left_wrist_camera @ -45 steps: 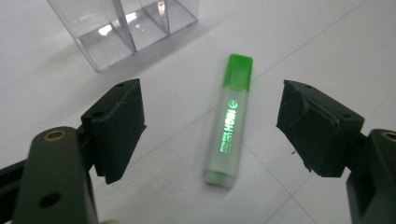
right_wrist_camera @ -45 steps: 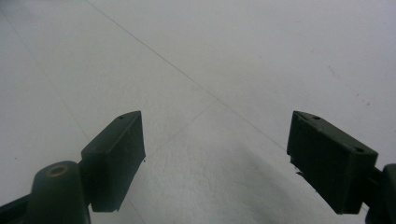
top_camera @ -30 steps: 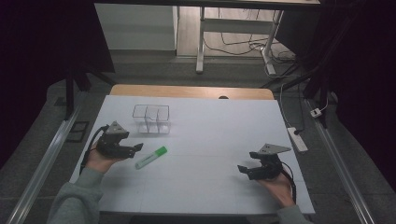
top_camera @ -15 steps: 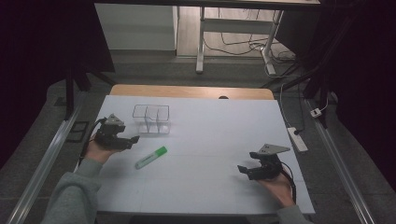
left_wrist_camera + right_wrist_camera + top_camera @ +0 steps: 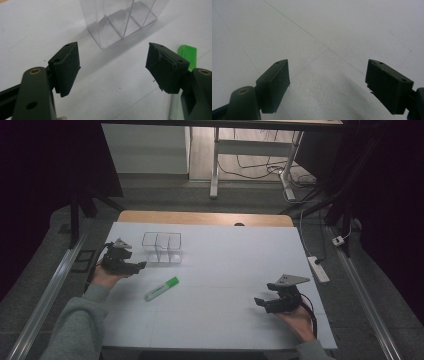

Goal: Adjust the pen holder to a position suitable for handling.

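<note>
Since the left gripper (image 5: 139, 265) hangs beside the clear divided holder (image 5: 161, 247) with its jaws wide and holding nothing, the step in hand looks like fetching the green highlighter (image 5: 162, 288), which lies flat on the white bench (image 5: 225, 270), near that gripper and just in front of the holder. To do it well, I would bring the jaws down square across the pen's barrel near its middle, not at the cap, close gently, then lift clear before tipping it upright over a compartment. The right gripper (image 5: 260, 303) rests well apart at the near right, jaws also wide and empty. Counted: one highlighter, one holder with a few compartments, two grippers, one bench.
</note>
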Demonstrator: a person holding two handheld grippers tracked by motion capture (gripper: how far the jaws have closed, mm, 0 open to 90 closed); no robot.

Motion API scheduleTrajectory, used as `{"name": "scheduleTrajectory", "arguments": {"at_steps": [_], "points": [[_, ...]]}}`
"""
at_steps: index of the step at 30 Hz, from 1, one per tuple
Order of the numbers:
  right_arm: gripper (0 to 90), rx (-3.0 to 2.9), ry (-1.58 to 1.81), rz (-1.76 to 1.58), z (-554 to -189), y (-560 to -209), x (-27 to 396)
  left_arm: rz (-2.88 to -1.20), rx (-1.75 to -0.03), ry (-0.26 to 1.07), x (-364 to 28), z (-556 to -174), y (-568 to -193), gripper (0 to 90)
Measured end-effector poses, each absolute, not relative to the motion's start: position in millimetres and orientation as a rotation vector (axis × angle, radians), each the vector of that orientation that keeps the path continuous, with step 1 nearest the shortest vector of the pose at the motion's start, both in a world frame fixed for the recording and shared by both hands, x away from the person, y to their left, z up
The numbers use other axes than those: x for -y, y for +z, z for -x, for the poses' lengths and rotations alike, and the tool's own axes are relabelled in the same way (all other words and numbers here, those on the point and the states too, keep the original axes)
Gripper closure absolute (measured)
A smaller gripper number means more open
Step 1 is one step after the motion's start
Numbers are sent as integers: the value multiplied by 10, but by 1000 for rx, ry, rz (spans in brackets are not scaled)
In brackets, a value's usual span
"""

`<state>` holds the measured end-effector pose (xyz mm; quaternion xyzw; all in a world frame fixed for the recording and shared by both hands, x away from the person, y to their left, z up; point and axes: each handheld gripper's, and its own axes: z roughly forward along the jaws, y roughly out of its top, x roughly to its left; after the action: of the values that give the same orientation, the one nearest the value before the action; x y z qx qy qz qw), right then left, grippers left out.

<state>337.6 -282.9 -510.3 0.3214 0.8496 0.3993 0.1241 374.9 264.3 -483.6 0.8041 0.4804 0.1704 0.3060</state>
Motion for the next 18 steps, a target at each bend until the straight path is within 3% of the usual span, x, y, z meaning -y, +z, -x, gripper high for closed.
{"name": "scheduleTrajectory", "arguments": {"at_steps": [18], "points": [[196, -2479, 1156, -934, -3376, -5111, 2824, -2133, -1325, 455, -2719, -4044, -4859, 387]]}}
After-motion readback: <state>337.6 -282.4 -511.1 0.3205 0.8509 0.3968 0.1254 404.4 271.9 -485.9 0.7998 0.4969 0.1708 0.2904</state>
